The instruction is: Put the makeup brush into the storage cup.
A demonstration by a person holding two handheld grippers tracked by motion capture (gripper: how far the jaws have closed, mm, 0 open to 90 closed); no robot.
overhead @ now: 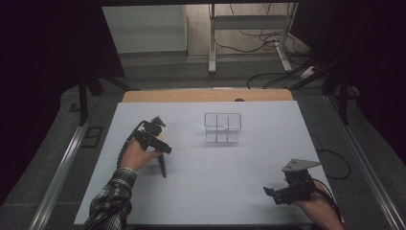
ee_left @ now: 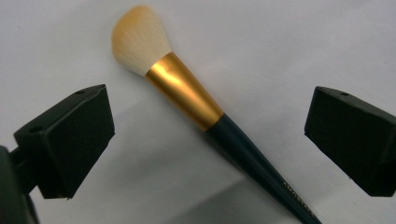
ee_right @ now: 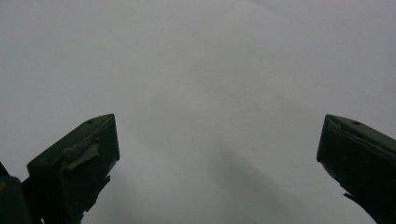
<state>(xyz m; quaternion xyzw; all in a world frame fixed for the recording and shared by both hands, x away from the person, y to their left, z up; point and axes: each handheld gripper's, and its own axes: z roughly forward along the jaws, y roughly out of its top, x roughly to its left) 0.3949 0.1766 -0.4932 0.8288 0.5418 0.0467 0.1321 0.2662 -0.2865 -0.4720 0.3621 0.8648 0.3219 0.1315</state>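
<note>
Brush (ee_left: pixel 224 126) between parted left tongs (ee_left: pixel 208 135)

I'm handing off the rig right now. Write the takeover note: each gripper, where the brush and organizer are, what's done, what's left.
Left gripper: open, above the makeup brush, jaws either side of it, not touching.
Right gripper: open, holds nothing, over bare sheet at the near right of the table.
Brush lies flat on the white sheet, bristles pointing away from the gripper.
Clear organizer stands mid-table, farther back; seems to hold nothing.
Done: left gripper lined up over the brush.
Left: likely close on the brush, lift it, take it to the organizer.
</note>
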